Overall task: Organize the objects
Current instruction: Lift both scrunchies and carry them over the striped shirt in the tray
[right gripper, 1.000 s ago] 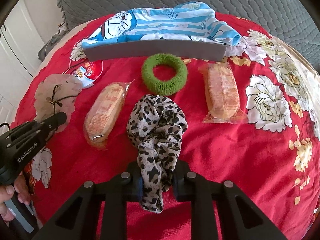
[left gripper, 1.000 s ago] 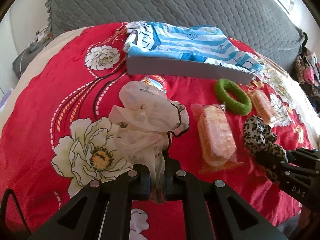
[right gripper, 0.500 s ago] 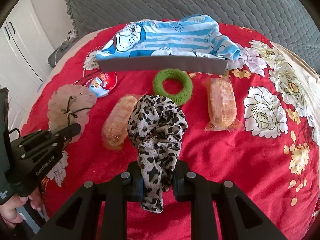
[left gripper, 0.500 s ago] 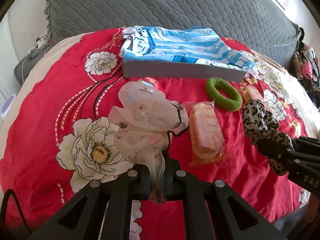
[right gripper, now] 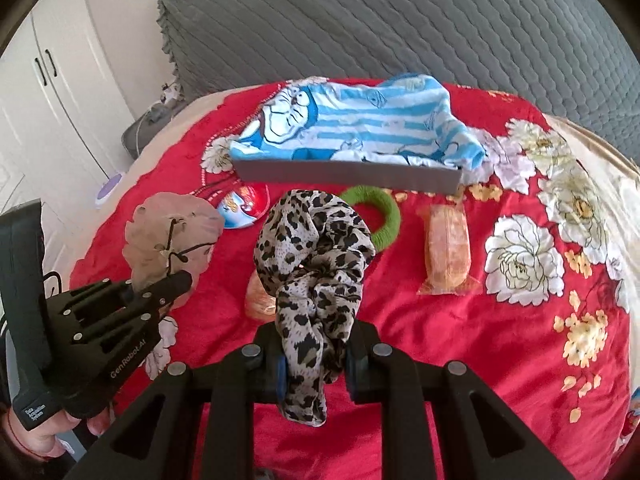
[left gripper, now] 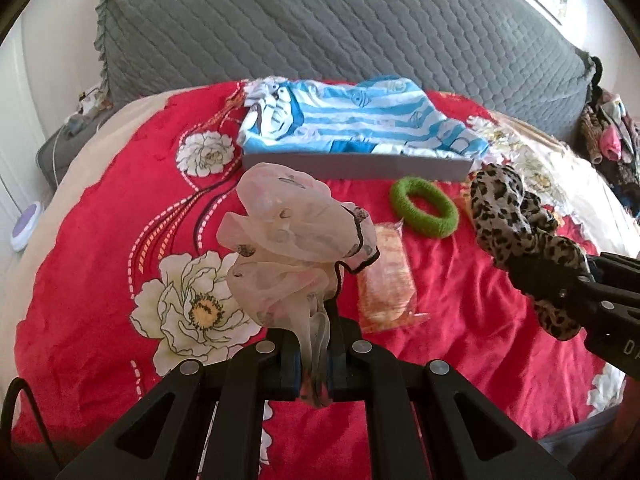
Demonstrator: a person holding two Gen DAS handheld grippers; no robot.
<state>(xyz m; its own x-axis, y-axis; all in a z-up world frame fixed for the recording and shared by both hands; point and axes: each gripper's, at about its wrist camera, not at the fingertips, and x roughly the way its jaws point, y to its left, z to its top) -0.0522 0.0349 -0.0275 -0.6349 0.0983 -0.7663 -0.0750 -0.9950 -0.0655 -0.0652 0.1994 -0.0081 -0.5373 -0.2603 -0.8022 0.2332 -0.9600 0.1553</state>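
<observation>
My left gripper is shut on a sheer pale pink scrunchie, held up above the red floral bedspread. Over in the right wrist view the same scrunchie hangs from the left gripper. A leopard-print scrunchie is pinched in my right gripper, which is shut and lifted off the bed; it shows too as the leopard-print scrunchie at the right of the left wrist view. A green scrunchie lies on the bed before a grey box lined with a blue striped cloth.
Two wrapped orange snack packs lie on the bedspread. A round red and blue packet sits left of the green scrunchie. A grey quilted pillow spans the back. A hand grips the left tool.
Both grippers have risen with their scrunchies, so the bed and its objects look farther and lower. The leopard scrunchie now covers part of the left snack pack and green scrunchie.
</observation>
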